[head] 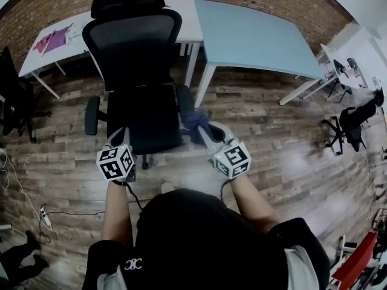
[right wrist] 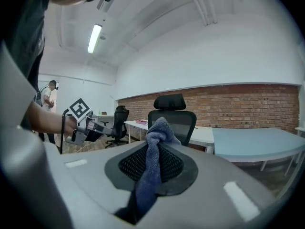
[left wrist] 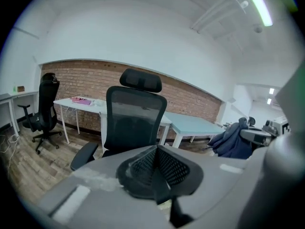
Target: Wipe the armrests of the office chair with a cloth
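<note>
A black office chair (head: 140,71) stands on the wood floor in front of me, with its left armrest (head: 92,115) and right armrest (head: 183,98) both bare. My right gripper (head: 199,128) is shut on a dark blue cloth (head: 193,119), held just beside the front end of the right armrest. In the right gripper view the cloth (right wrist: 153,161) hangs bunched between the shut jaws. My left gripper (head: 121,133) hovers over the seat's front left corner, shut with nothing in it. The left gripper view shows the chair's back (left wrist: 136,123) ahead.
A white desk (head: 187,23) and a light blue table (head: 254,35) stand behind the chair against the brick wall. Pink items (head: 53,41) lie on the desk's left end. Other black chairs stand at far left (head: 12,95) and far right (head: 354,119). Cables (head: 42,213) trail on the floor.
</note>
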`<state>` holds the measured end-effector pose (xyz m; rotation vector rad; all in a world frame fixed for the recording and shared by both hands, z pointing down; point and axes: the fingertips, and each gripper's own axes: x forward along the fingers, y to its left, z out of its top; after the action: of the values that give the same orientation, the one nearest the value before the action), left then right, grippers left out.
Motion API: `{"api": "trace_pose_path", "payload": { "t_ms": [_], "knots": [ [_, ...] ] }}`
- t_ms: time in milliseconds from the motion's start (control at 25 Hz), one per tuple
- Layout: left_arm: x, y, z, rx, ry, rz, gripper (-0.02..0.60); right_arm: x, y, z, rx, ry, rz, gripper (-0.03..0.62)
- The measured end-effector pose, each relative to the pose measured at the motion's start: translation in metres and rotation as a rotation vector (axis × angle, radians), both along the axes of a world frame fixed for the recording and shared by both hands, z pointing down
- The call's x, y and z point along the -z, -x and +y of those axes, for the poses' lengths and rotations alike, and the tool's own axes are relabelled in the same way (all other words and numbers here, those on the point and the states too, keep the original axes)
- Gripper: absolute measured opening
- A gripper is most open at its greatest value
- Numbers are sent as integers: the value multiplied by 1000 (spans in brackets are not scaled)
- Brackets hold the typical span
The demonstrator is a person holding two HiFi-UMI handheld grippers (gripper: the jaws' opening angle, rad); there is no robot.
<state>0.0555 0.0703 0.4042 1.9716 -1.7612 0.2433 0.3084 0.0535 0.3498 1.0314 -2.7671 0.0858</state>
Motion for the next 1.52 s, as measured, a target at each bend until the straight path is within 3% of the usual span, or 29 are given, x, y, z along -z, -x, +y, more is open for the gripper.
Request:
{"api": "trace_pose_path", "payload": {
  "t_ms": [280,400,640,720,1040,1280,1520],
  "knots": [
    [27,-46,33,-7,-59,-1,5,15,-49,63,-59,-16,-38,48],
    [22,-68,69,-33,-45,-12,5,6,-70,102,-73,0,-55,48],
    [27,-100,162,-8,-44,40,5,-3,-100,189,-57,8,-83,48],
    [30,-108,200,3,-42,24,5,-3,-107,216,-52,6,-96,48],
    [30,-102,308,48,25,-33,5,-2,-91,294,-9,38,-140,48],
    [32,-93,340,27,39,-84,5,-8,-104,314,-126,71,-196,49],
    [32,-80,380,0,17,-73,5,-2,-93,354,-159,16,-169,49]
  ]
}}
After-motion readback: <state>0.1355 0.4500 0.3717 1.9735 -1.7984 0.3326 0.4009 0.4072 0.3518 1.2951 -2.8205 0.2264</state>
